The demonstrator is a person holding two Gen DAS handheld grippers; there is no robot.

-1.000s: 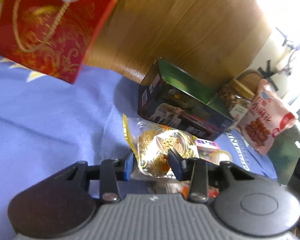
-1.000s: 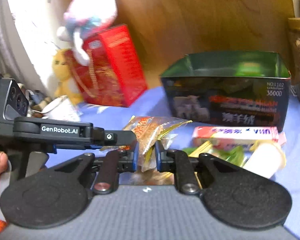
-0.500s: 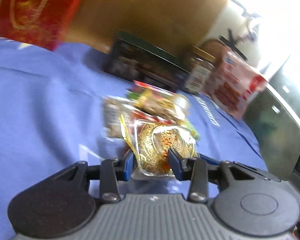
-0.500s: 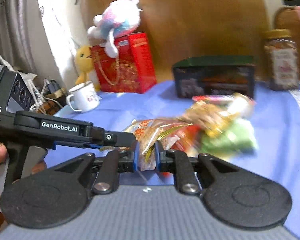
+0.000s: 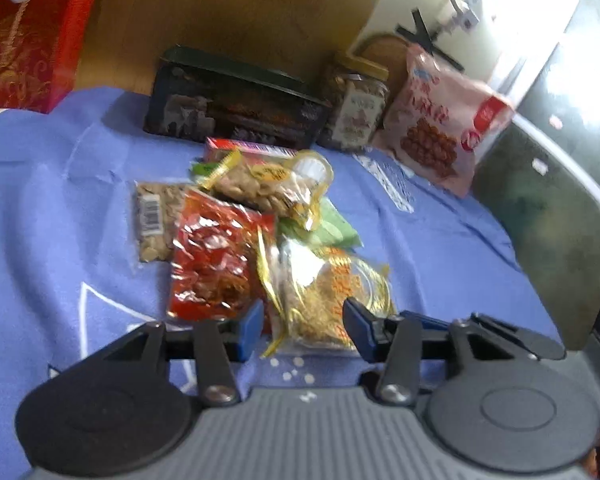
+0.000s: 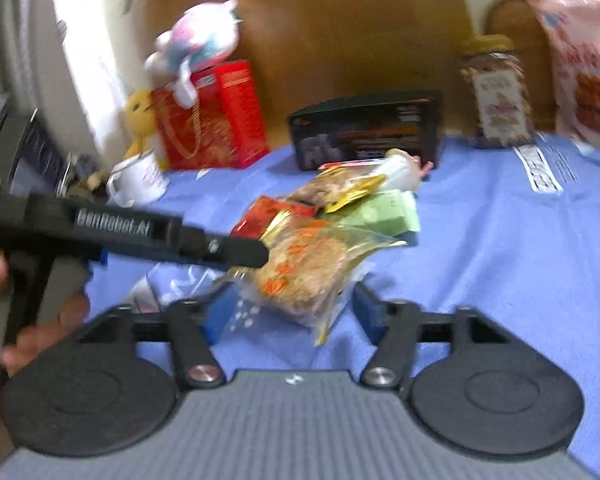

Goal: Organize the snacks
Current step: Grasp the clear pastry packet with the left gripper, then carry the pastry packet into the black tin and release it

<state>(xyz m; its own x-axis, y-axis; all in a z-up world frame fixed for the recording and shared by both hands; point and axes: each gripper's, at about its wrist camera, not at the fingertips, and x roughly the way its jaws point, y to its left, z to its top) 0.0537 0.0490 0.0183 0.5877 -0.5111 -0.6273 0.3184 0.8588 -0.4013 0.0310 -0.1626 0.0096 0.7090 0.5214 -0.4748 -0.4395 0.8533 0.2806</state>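
A clear packet with gold and orange print (image 5: 328, 300) lies on the blue cloth between the blue pads of my left gripper (image 5: 304, 326), which is open around it. It also shows in the right wrist view (image 6: 304, 268), between the spread fingers of my open right gripper (image 6: 290, 312). Behind it lies a pile: a red foil packet (image 5: 212, 256), a nut packet (image 5: 268, 186), a green packet (image 5: 324, 228) and a seed packet (image 5: 154, 216). The open dark tin box (image 5: 232, 106) stands at the back.
A red gift box (image 5: 28, 40) with a plush toy (image 6: 196, 44) stands back left, next to a white mug (image 6: 140, 180). A nut jar (image 5: 356, 112) and a pink snack bag (image 5: 440, 120) stand back right. The cloth's edge (image 5: 512, 248) drops off at right.
Both grippers opened and let go of the gold packet, which now rests on the cloth. Both pulled back from the tin box, so the whole pile shows.
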